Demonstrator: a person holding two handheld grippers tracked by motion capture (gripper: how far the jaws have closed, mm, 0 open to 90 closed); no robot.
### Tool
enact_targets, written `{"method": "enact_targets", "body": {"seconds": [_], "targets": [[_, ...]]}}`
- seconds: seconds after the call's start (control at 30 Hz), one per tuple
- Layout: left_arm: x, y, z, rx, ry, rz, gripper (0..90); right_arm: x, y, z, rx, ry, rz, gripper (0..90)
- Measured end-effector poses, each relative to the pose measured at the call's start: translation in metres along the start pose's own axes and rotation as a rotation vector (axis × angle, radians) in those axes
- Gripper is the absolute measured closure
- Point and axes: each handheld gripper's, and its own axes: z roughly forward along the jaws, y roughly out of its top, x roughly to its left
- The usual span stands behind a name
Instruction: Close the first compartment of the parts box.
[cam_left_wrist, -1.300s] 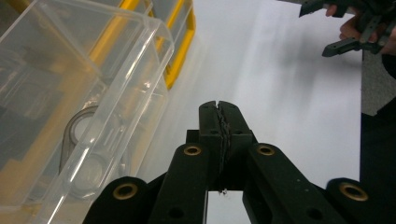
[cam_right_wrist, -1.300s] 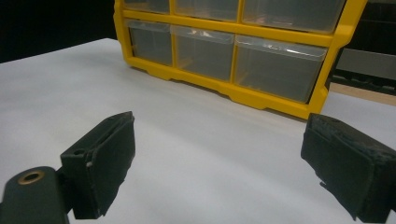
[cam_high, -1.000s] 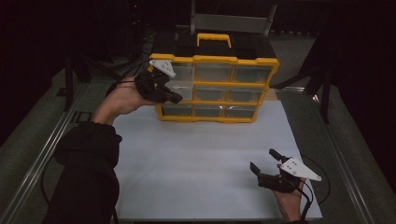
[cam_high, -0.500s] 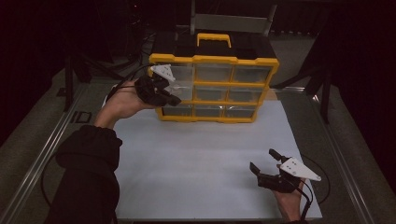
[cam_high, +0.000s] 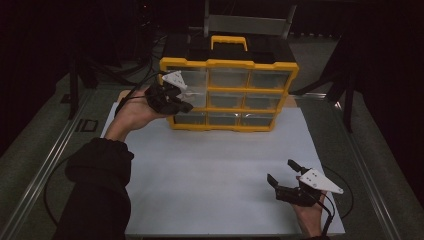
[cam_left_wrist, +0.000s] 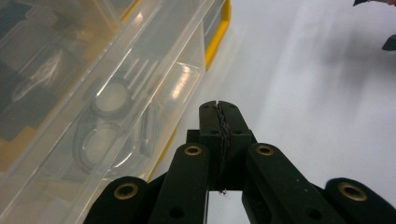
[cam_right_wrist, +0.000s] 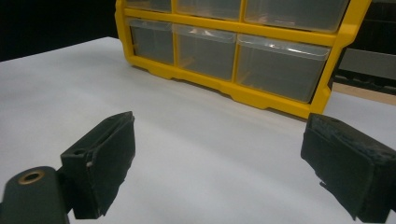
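While our left gripper (cam_high: 186, 102) sits at the yellow drawer organizer (cam_high: 229, 95), our right gripper (cam_high: 286, 176) waits apart.
We keep the left fingers (cam_left_wrist: 219, 126) pressed fully together on nothing, just beside the clear drawers at the organizer's left end; the organizer stands at the far edge of the white worktop (cam_high: 210, 170), and our right fingers (cam_right_wrist: 100, 161) gape wide and empty near its near right corner.

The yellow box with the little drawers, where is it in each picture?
High view: the yellow box stands at the top middle, at the far edge of the white mat.
Left gripper view: its clear drawers and yellow frame take up the left side, close by.
Right gripper view: it runs across the top, beyond the mat.
Shared landmark: the white mat under it.
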Motion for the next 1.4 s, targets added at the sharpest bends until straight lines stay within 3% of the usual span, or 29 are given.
{"method": "enact_targets", "body": {"seconds": [0.27,0.6,0.7,1.4], "targets": [[0.0,-0.003,0.004,-0.026,0.034,-0.007,90.0,0.0,0.0,0.0,-0.001,0.0,-0.002,10.0],[0.0,-0.002,0.005,-0.024,0.073,-0.004,90.0,0.0,0.0,-0.001,0.001,0.001,-0.008,10.0],[-0.002,-0.001,0.007,-0.017,0.111,0.002,90.0,0.0,0.0,-0.001,-0.001,0.004,-0.007,10.0],[0.006,0.002,0.011,-0.045,0.124,-0.04,90.0,0.0,0.001,-0.001,-0.003,0.004,-0.007,10.0]]}}
